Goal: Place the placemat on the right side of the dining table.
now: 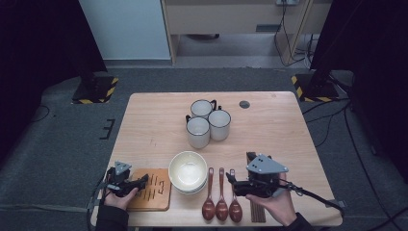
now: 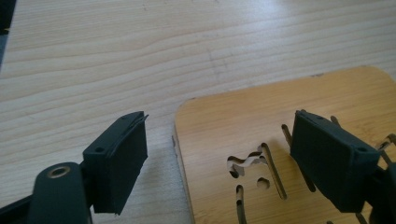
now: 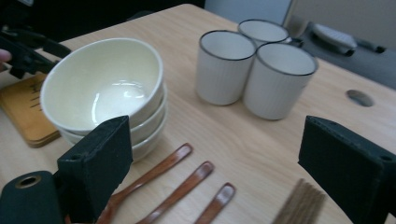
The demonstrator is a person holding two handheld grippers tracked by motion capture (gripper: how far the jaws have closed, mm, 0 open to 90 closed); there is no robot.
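The left gripper, jaws wide, straddles the rounded corner of the flat slotted wooden trivet on the pale wood-grain bench, nothing clamped between the matte black pads.

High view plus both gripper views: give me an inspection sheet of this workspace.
Surface: wooden table, bare at the sides.
Job's things: slotted wooden trivet at the near left edge.
Clutter: stacked bowls, three mugs, three wooden spoons, chopsticks.
Grippers: left gripper open, jaws straddling the trivet's corner; right gripper open, nothing between the jaws.
Cables: right gripper's cable trails off the table's right edge.
Surroundings: grey carpet, two stand bases with hazard stripes.
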